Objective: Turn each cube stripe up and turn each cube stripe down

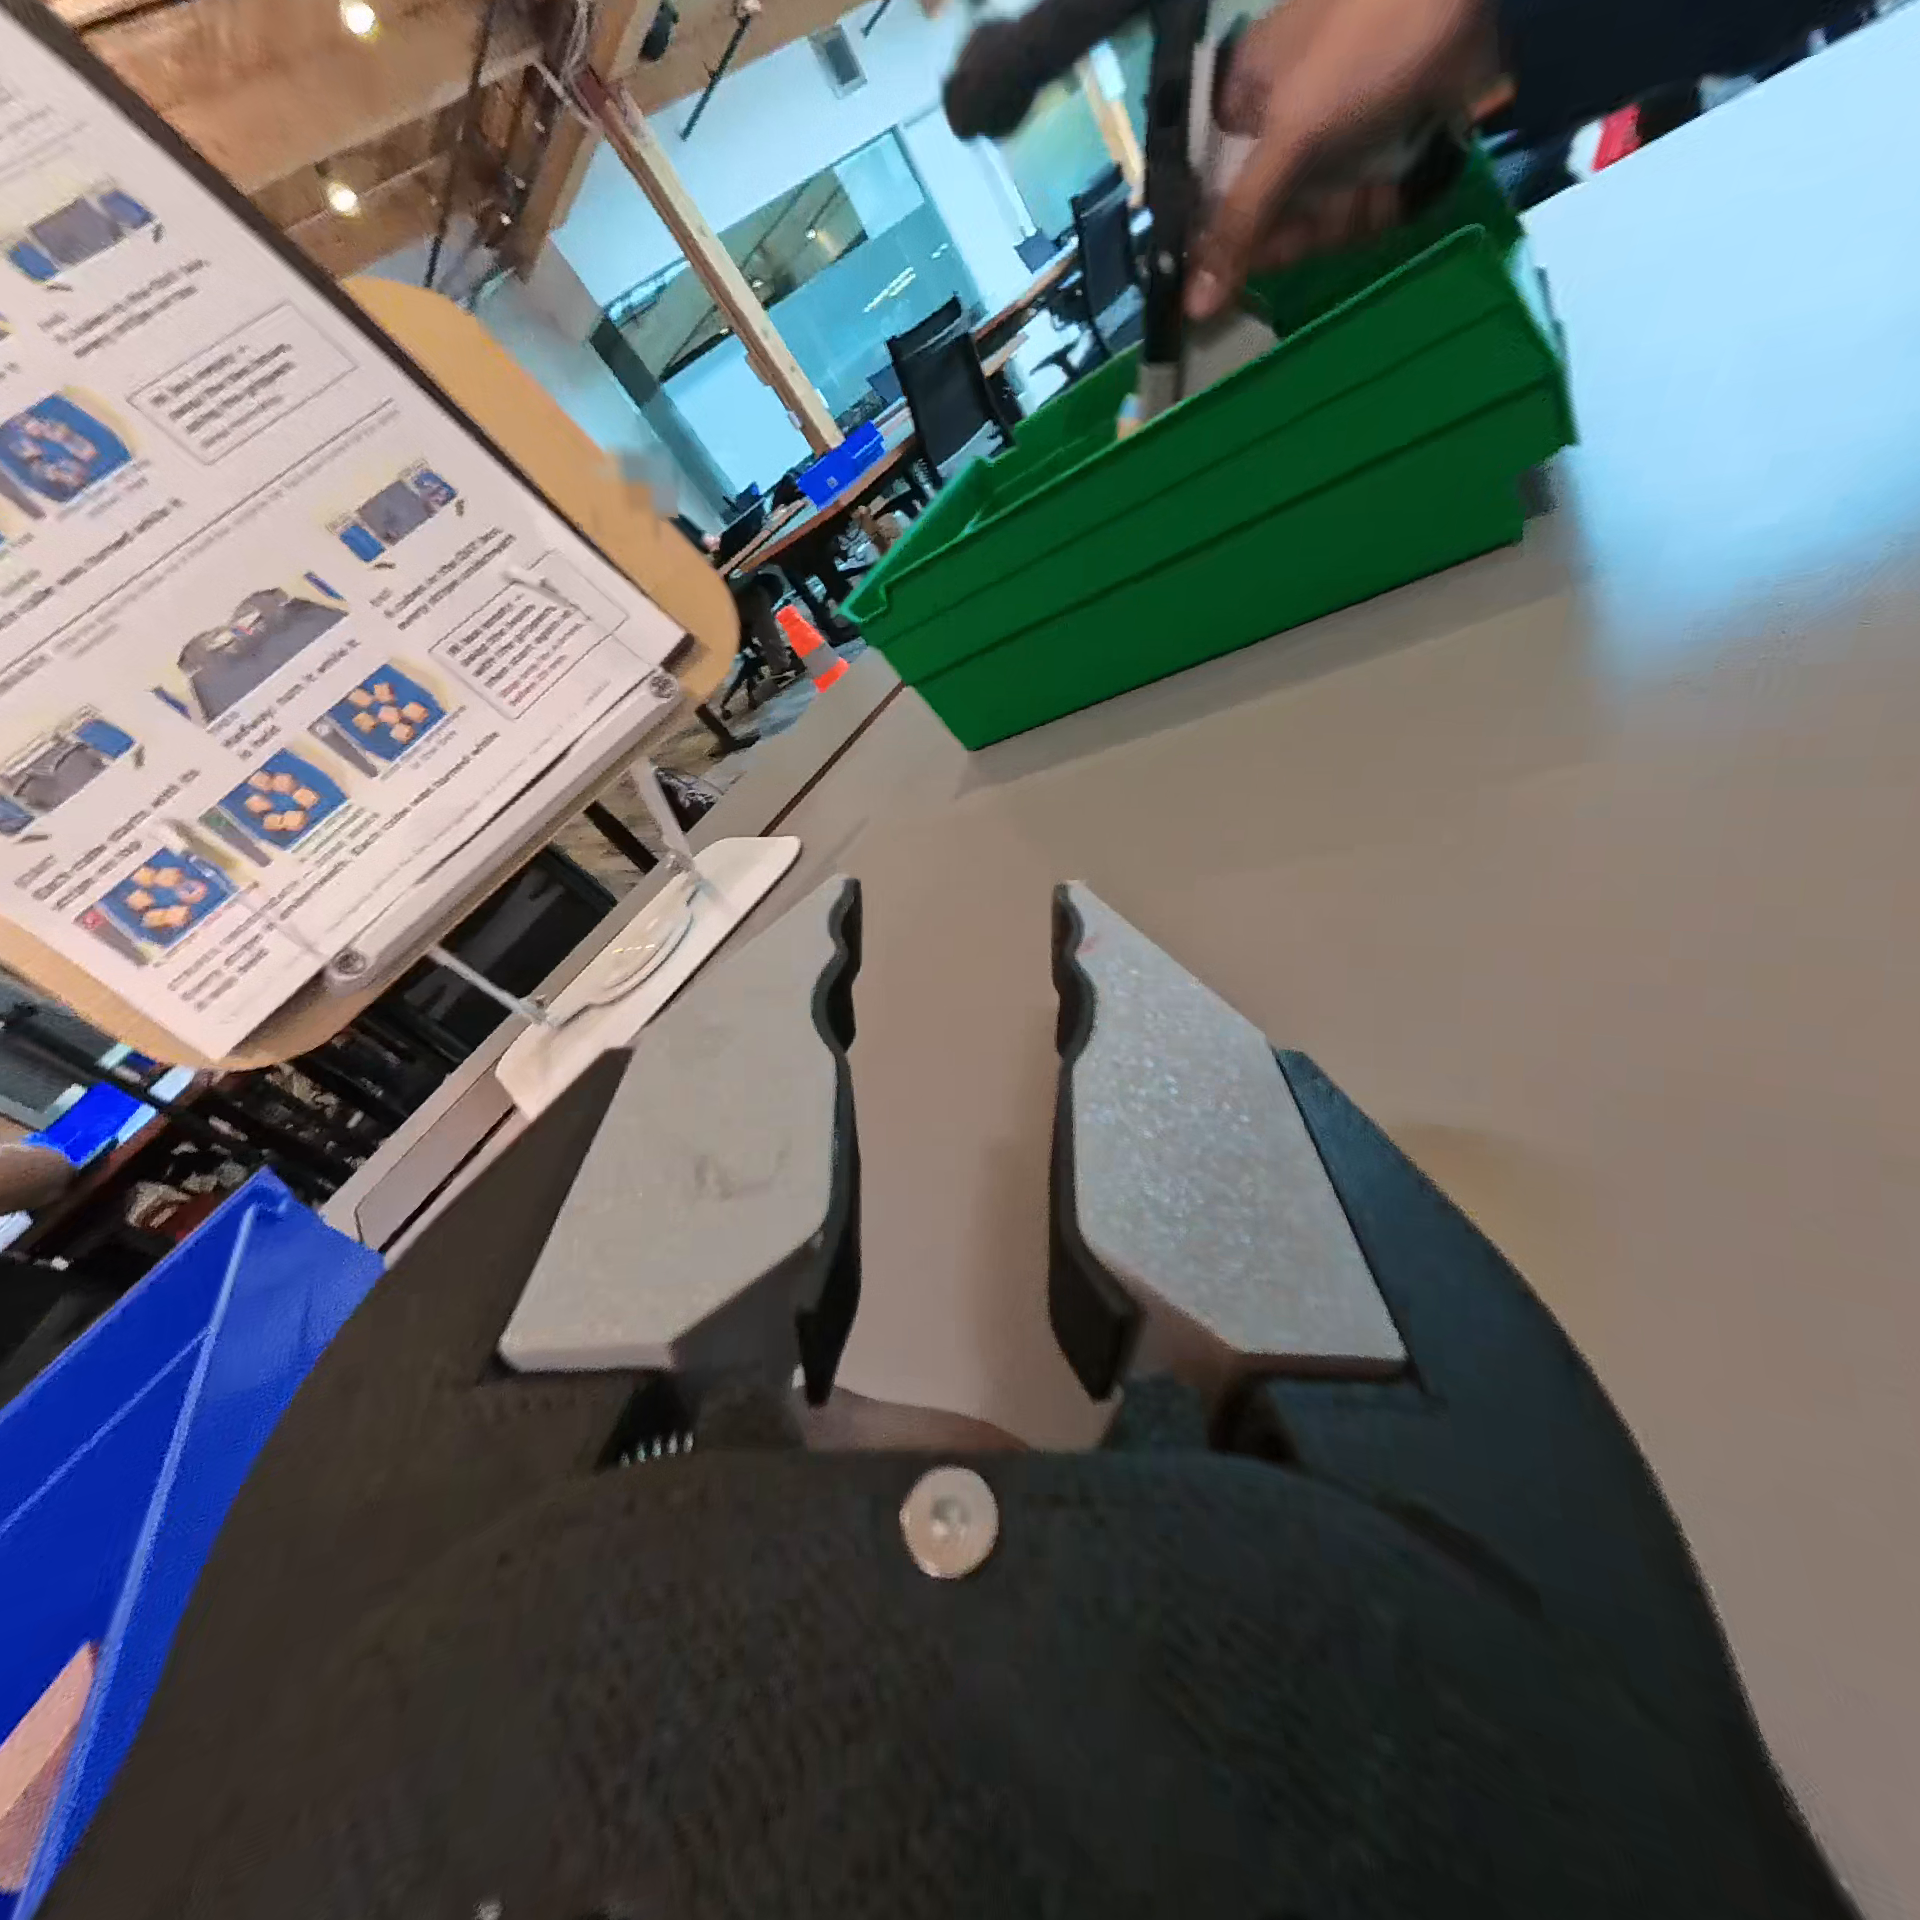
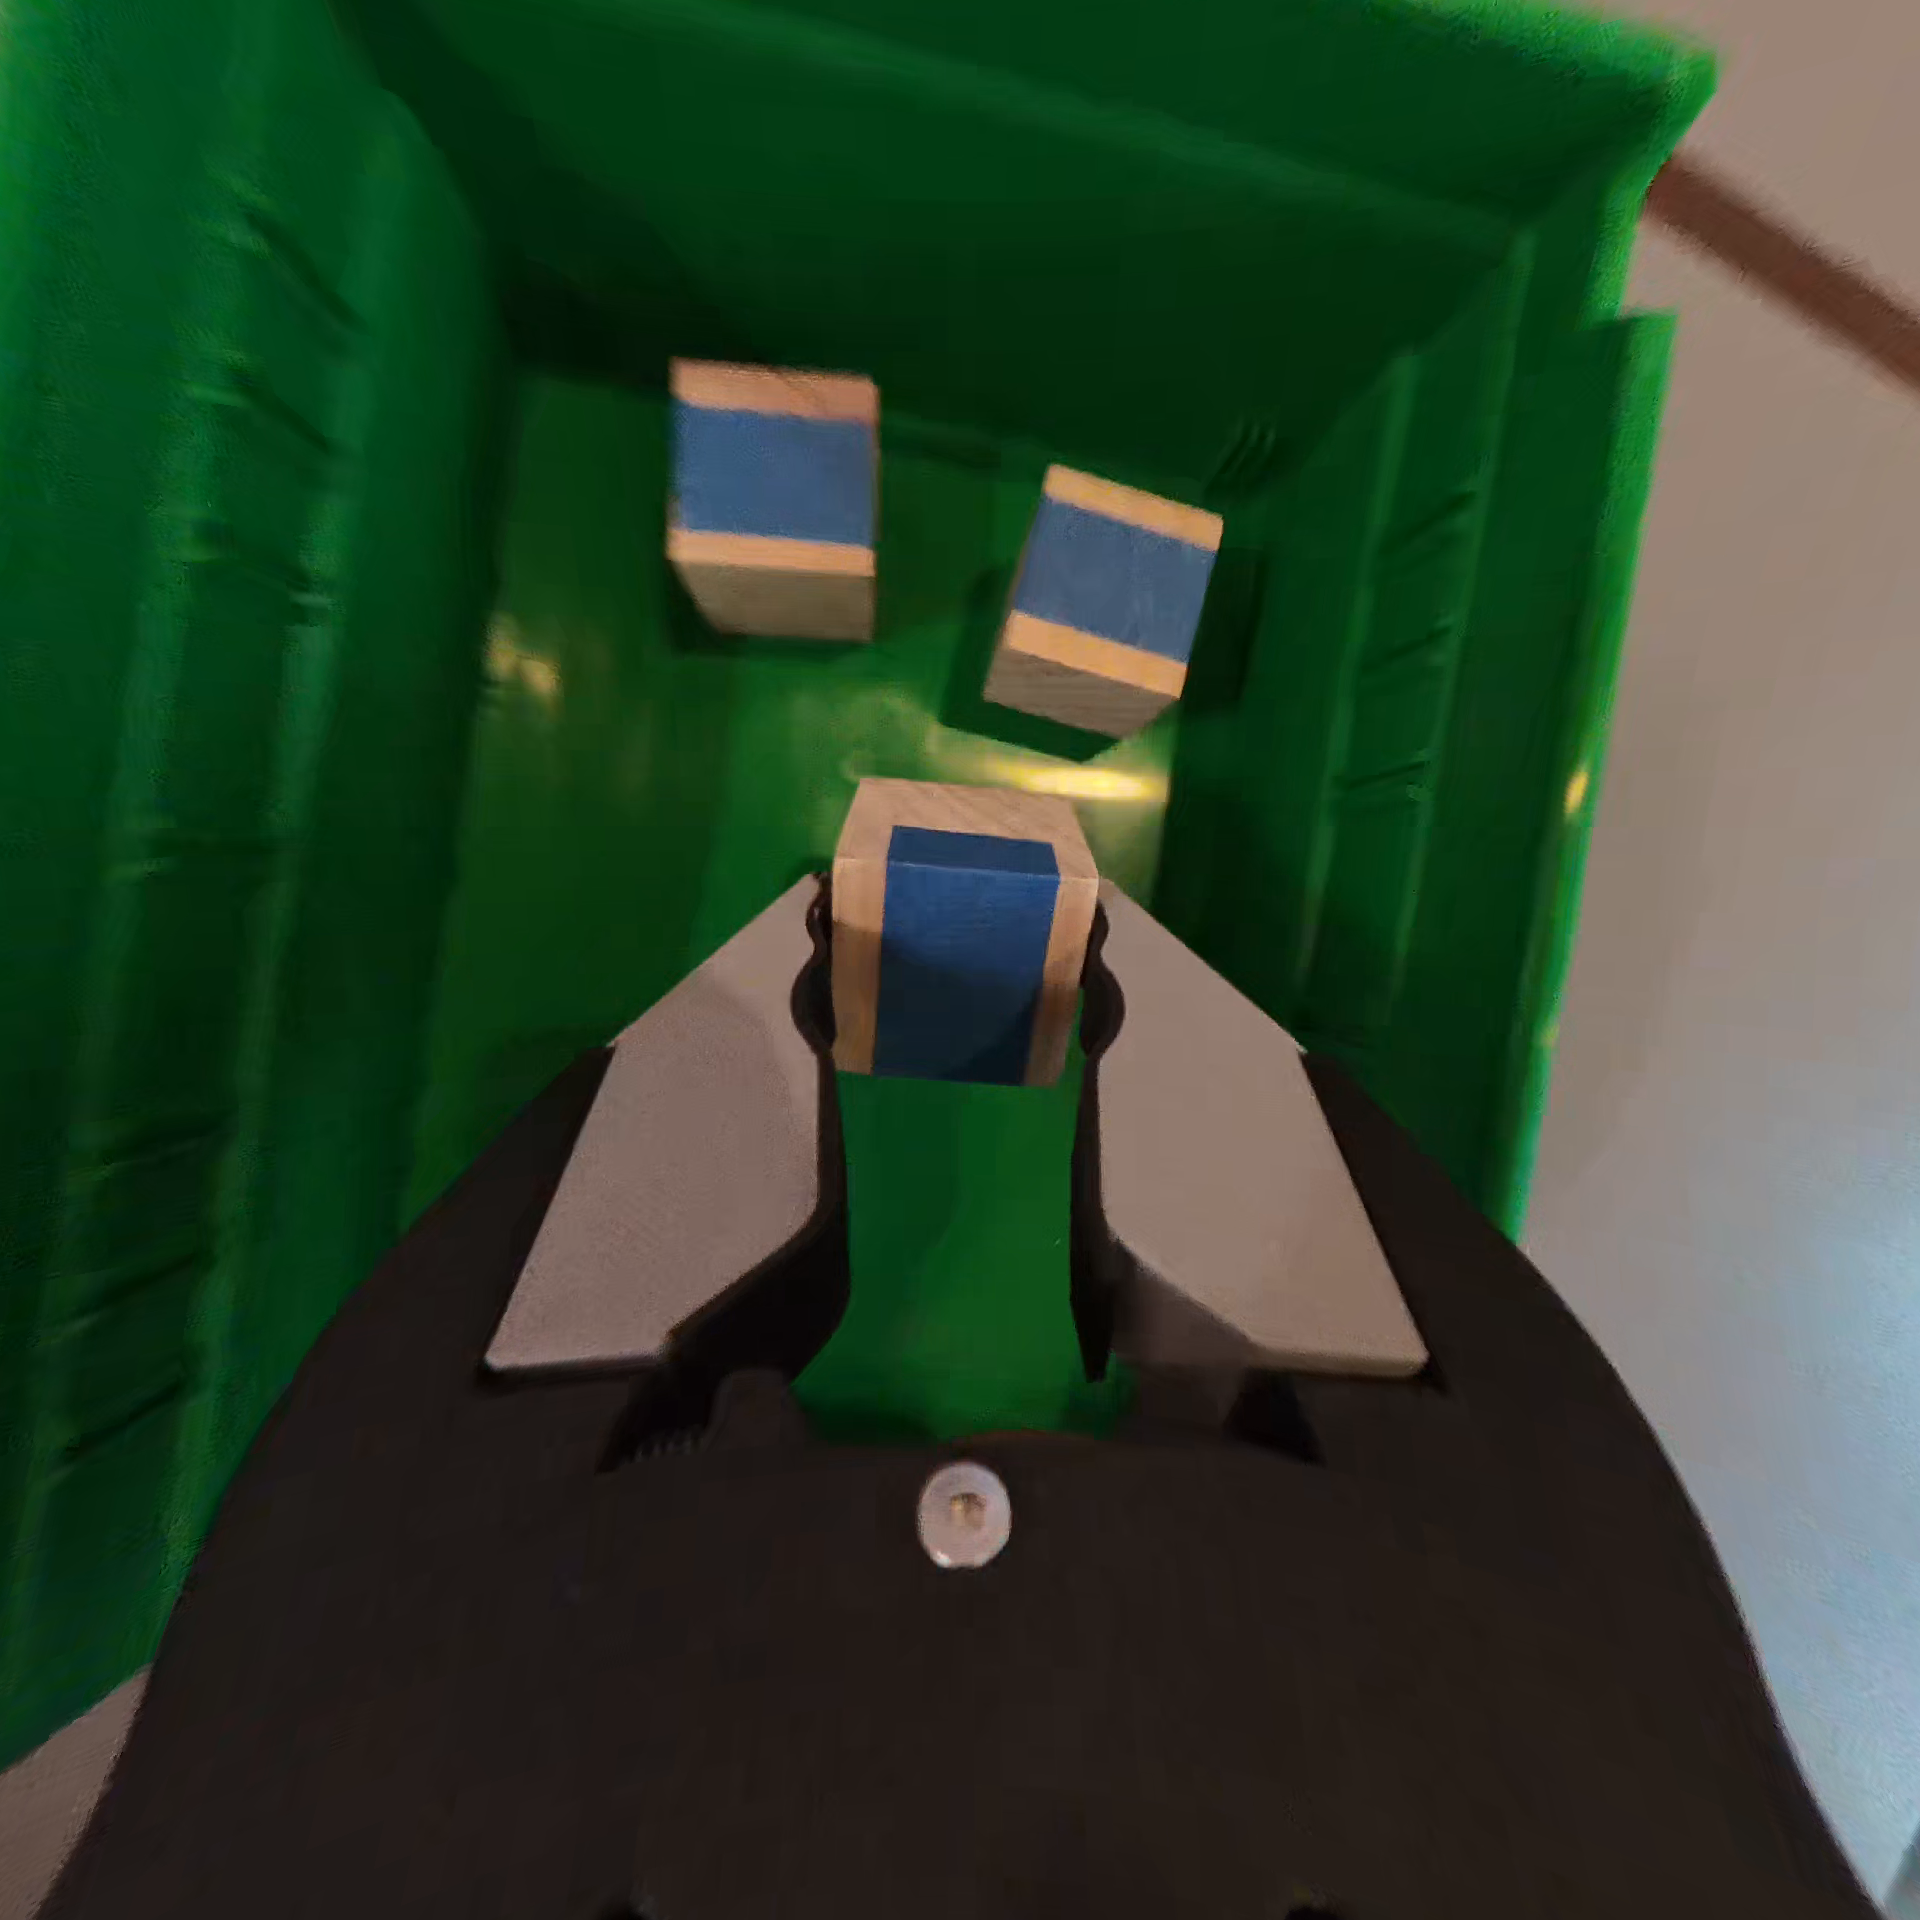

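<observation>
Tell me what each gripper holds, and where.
The right gripper grips a striped cube by its two plain side faces. The left gripper holds nothing.

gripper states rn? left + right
Left gripper: open, empty, above the table.
Right gripper: shut on a blue-striped wooden cube, inside the green bin.

The bench [image 1: 1455, 935] is a pale grey, matt surface with a dark seam running across it. A green bin [image 1: 1226, 540] stands directly on it toward the far side (its ribbed walls rise well above the top). Near the left edge rests the white base of a document stand [image 1: 717, 883], and a blue bin [image 1: 135, 1455] sits at the near left corner.
</observation>
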